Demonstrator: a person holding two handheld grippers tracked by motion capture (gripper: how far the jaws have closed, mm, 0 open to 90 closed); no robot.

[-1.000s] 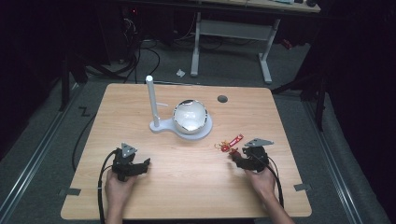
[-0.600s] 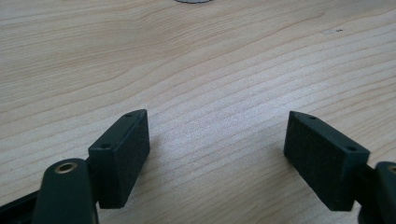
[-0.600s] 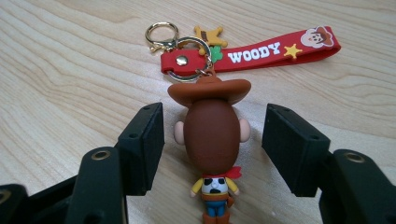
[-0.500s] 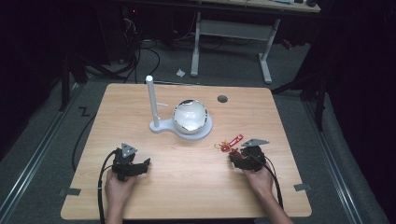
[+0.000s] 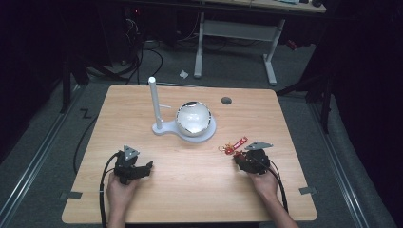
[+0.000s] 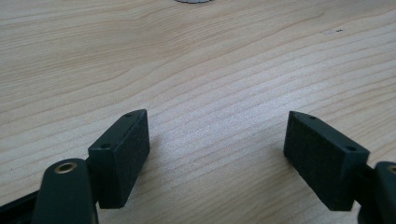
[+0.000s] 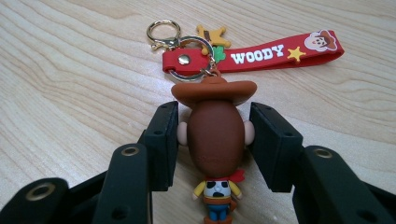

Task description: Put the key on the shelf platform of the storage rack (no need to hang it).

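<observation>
The jaws of the right gripper (image 7: 212, 140) have just been closing and now pinch the head of a small rubber cowboy figure keyring (image 7: 215, 140), one black pad against each ear. The figure lies on its front with its brown hat pointing away from the gripper, so the grip lands on its widest, firmest part rather than on the thin legs. Its red strap printed WOODY (image 7: 261, 55) lies flat on the wood beyond the hat, joined through a silver split ring and a gold clasp (image 7: 161, 35); it is loose and would likely trail if the figure were lifted. In the high view the keyring (image 5: 232, 147) sits at the right of the table, just in front of the right gripper (image 5: 241, 159) and near the white stand.

The jaws of the left gripper (image 6: 217, 161) are spread wide over bare wood with nothing between them. That gripper (image 5: 142, 168) rests at the table's left, well apart from the keyring, apparently waiting.

The light wooden table (image 5: 142, 109) has a visible grain and a round cable hole (image 5: 226, 100) near its far edge. A white stand with an upright post (image 5: 155, 102) and a shiny bowl-like dish (image 5: 193, 118) occupies the middle. The room around is dark, with grey floor, cables and a second desk's white legs (image 5: 235, 31) behind.
</observation>
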